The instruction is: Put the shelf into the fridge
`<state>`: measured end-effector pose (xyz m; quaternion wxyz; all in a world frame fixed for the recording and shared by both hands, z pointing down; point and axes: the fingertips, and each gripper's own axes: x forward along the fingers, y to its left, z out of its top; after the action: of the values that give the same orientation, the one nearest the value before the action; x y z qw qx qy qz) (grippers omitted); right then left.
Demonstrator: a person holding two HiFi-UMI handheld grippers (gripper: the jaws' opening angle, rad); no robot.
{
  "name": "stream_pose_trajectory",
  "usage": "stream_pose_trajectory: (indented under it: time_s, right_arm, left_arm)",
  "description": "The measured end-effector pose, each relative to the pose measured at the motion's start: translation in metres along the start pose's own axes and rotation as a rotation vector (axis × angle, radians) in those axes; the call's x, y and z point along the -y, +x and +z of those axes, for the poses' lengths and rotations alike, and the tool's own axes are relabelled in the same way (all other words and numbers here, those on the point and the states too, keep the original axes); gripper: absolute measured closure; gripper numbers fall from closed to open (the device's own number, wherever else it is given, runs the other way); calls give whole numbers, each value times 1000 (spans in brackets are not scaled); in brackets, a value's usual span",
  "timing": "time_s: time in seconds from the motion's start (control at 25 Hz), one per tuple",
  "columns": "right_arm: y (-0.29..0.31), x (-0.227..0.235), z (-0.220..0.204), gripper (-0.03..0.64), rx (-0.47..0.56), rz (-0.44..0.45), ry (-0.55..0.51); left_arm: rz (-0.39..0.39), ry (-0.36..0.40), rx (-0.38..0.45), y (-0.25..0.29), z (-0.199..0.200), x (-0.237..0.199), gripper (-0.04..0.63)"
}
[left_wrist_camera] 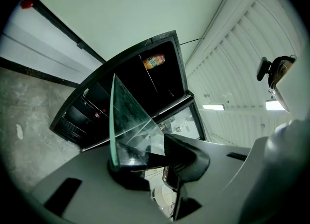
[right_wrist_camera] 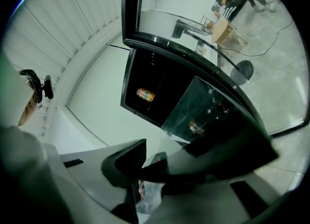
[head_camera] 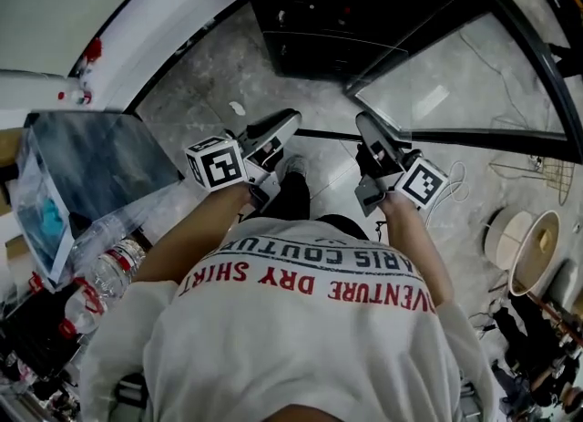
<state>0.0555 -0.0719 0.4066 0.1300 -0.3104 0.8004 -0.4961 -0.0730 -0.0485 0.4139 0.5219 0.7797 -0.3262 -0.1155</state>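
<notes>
A clear glass shelf (left_wrist_camera: 127, 114) with a greenish edge stands on edge between my two grippers. The left gripper (left_wrist_camera: 145, 159) is shut on one side of it, the pane wedged between the dark pads. Shut on the opposite side (right_wrist_camera: 203, 107) is the right gripper (right_wrist_camera: 157, 162). In the head view the left gripper (head_camera: 284, 125) and right gripper (head_camera: 367, 128) are held apart at waist height, and the pane between them hardly shows. Both point at the open black fridge (head_camera: 364, 10). An orange bottle (left_wrist_camera: 154, 61) lies inside it.
The fridge's glass door (head_camera: 455, 83) hangs open to the right. A grey box (head_camera: 91, 156) and plastic bottles (head_camera: 114, 265) crowd the left. A wire rack (head_camera: 537, 169) and round white objects (head_camera: 524, 242) lie at the right. Marble floor (head_camera: 209, 83) lies ahead.
</notes>
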Motion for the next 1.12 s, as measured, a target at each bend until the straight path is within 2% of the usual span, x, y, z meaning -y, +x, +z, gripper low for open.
stream_pose_trajectory:
  time_s: [0.4, 0.64, 0.88, 1.12]
  right_arm:
    - [4, 10, 4, 517, 17, -7, -25]
    - [6, 15, 6, 517, 48, -6, -19]
    - [37, 53, 19, 517, 59, -17, 19]
    - [50, 77, 27, 517, 55, -25, -6]
  left_arm:
    - [-15, 11, -1, 9, 4, -8, 486]
    - [-46, 52, -5, 15, 6, -12, 483]
    - [-64, 54, -8, 44, 24, -52, 483]
    - [-94, 70, -2, 60, 36, -69, 483]
